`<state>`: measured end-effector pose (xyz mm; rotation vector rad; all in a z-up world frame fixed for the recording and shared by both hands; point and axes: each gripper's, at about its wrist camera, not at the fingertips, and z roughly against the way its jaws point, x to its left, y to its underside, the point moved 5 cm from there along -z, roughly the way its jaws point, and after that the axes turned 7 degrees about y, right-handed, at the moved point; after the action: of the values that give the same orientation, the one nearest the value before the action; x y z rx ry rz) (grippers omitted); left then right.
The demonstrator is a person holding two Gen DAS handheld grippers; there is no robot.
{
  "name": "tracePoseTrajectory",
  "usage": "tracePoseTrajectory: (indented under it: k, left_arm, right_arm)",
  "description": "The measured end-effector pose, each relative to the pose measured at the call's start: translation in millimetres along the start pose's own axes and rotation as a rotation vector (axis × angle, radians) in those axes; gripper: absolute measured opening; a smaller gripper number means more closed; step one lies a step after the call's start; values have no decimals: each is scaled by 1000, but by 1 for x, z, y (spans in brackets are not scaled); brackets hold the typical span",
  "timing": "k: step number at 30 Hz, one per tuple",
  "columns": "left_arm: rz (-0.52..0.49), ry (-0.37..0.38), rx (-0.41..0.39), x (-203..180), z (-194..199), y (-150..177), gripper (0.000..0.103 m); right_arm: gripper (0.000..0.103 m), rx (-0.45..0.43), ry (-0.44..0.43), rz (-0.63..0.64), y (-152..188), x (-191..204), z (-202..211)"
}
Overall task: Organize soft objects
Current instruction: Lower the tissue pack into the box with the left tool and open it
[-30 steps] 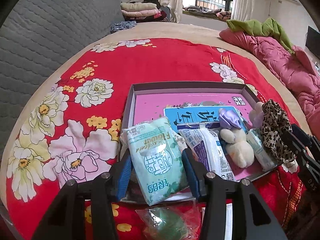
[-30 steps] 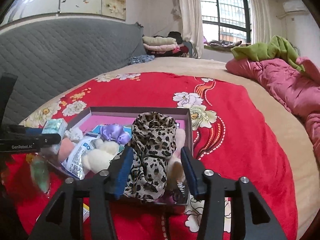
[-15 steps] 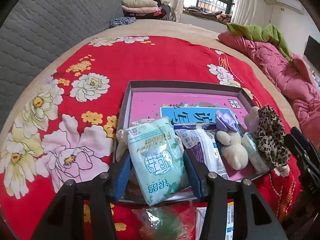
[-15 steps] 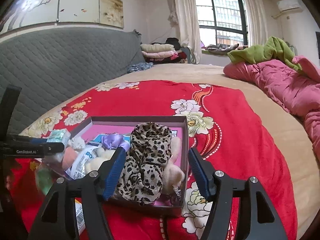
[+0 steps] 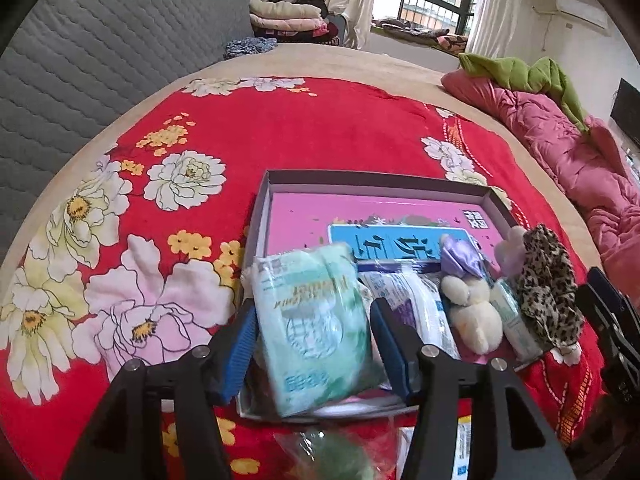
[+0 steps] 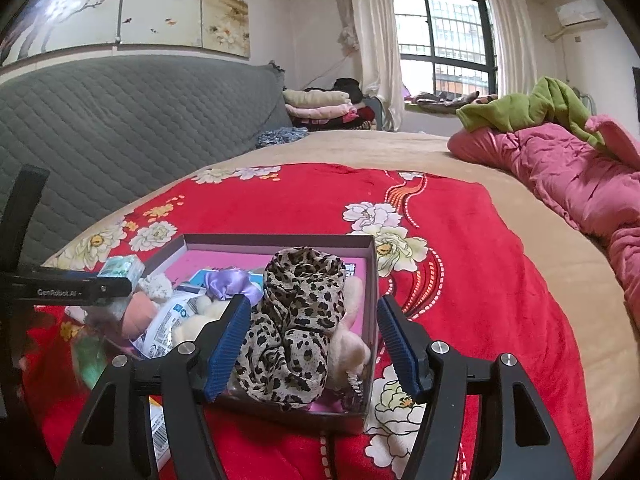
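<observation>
A shallow grey box [image 5: 360,178] with a pink floor lies on the red blanket. My left gripper [image 5: 314,308] hovers over its near left corner. Its jaws are opening, and a green tissue pack [image 5: 312,320] lies between them, clear of both pads. My right gripper [image 6: 312,302] stands open over the box's [image 6: 280,238] right end. A leopard-print scarf [image 6: 296,320] lies heaped between its fingers, with the right pad well clear. Also in the box are a purple scrunchie [image 5: 460,256], a cream plush toy [image 5: 476,312] and a white packet [image 5: 412,300].
A bagged green item [image 5: 332,456] and a labelled packet lie on the red floral blanket [image 5: 320,128] in front of the box. A pink quilt [image 6: 560,184] with a green cloth [image 6: 532,108] lies at the right. A grey headboard [image 6: 120,128] and folded clothes [image 6: 320,104] stand behind.
Both grippers' jaws have widened. The left pads have come off the tissue pack, and the right pads have come off the leopard scarf. Both things now lie in the box.
</observation>
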<state>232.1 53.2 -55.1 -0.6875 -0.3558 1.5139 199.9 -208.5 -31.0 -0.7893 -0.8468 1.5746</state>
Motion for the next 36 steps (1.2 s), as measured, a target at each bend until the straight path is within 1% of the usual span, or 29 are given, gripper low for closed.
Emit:
tracePoseTrajectory:
  k: [4,6,11,16,18,25,30,32,36]
  left_arm:
    - [45,-4,18,10,-7,-3,57]
    - [46,-7,23,11,-8,-2,57]
    - [40,-5,-2,9,0,-5,59]
    - [42,-7,-23,9,8,-11,60]
    - [43,-5,-25,10,9,-12,60]
    - [54,-10,-39,13,13,-13,60]
    - [60,-15,-83,16,24,-19,60]
    - [72,-10,-91,19,27,-22,60]
    - [92,-22,-121,26,36,-26,60]
  right_arm:
    - [67,1,-4,0,0,0,0]
    - [67,0,-4,-1,0,0,0]
    - [67,-3,-5,0,1,1,1]
    - [69,-7,-7,3,1,1,3]
    - [71,-8,-6,3,0,2,3]
    - [72,-7,-16,-1,0,3,3]
    - [72,-12,-10,1,-1,3,3]
    - [72,-11,-11,0,0,2,3]
    - [73,-9,-10,-3,0,1,2]
